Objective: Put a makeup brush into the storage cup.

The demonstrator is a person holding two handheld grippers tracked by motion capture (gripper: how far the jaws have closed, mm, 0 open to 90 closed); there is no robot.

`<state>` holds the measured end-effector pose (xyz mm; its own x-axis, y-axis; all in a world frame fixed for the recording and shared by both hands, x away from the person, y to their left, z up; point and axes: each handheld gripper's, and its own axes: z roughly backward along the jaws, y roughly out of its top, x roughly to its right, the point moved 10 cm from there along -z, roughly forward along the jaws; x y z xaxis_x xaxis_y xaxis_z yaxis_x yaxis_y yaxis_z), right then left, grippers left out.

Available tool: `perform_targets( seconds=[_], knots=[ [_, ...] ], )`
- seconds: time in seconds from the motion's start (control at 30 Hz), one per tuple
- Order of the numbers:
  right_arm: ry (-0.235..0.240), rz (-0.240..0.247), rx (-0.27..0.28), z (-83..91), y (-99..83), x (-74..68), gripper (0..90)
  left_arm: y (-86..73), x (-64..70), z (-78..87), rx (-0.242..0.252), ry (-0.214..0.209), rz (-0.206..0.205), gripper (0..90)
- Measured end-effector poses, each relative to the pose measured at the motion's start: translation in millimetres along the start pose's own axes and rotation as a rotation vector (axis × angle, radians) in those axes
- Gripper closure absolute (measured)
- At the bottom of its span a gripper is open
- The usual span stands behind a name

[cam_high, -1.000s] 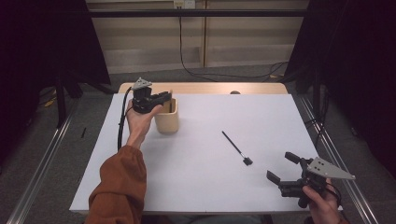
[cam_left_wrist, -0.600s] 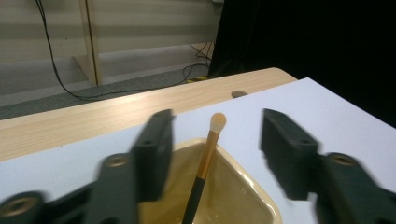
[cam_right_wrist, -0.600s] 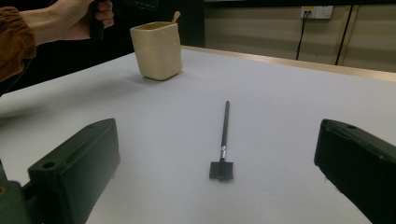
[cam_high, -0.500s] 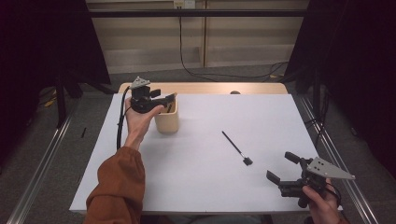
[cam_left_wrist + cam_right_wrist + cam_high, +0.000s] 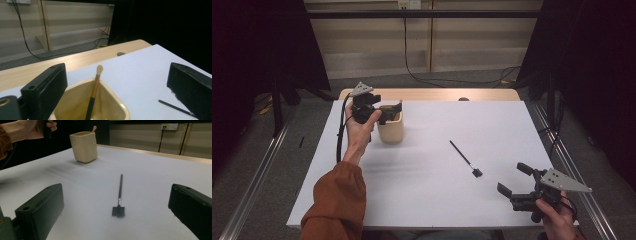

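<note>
A cream cup stands at the table's far left, and a makeup brush with a tan tip leans inside it. My left gripper hovers just over the cup's rim, jaws wide open and holding nothing. A thin black brush lies flat on the white table right of centre. My right gripper rests low near the front right edge, open and pointing at the black brush a short way ahead of it. The cup stands farther off.
A white sheet covers the table, with a strip of bare wood along the far edge. Metal rails run along both sides. Past the table stand dark curtains and a wall with a hanging cable.
</note>
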<state>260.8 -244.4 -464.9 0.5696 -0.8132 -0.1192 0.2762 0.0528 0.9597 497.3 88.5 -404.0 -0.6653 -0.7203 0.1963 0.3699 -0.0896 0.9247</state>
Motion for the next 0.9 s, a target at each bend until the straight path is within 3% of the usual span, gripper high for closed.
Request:
perform_targets(
  seconds=[0.07, 0.1, 0.2, 0.43, 0.67, 0.9],
  knots=[
    [-0.002, -0.003, -0.001, 0.0, -0.1, 0.3, 0.0, -0.1, 1.7, 1.7, 0.003, -0.007, 0.001, 2.7],
    [-0.001, -0.004, -0.002, 0.0, -0.3, 0.3, 0.0, -1.4, 4.6, 5.0, -0.007, -0.004, -0.019, 2.6],
    [-0.001, -0.001, -0.003, -0.4, -0.4, 0.6, 0.0, -2.7, 4.4, 9.2, -0.007, 0.036, -0.033, 3.4],
    [-0.005, -0.005, -0.002, -0.3, -0.4, 1.2, 0.0, -9.7, 7.1, 19.2, 0.01, 0.018, -0.016, 1.9],
    [-0.006, -0.004, -0.001, -1.0, -0.7, 2.6, 0.0, -14.3, 11.2, 30.3, 0.019, 0.027, -0.045, 2.1],
    [-0.007, -0.01, 0.0, -2.2, -0.6, 4.0, 0.0, -19.3, 18.2, 39.4, 0.027, 0.015, -0.039, 2.1]
  ],
)
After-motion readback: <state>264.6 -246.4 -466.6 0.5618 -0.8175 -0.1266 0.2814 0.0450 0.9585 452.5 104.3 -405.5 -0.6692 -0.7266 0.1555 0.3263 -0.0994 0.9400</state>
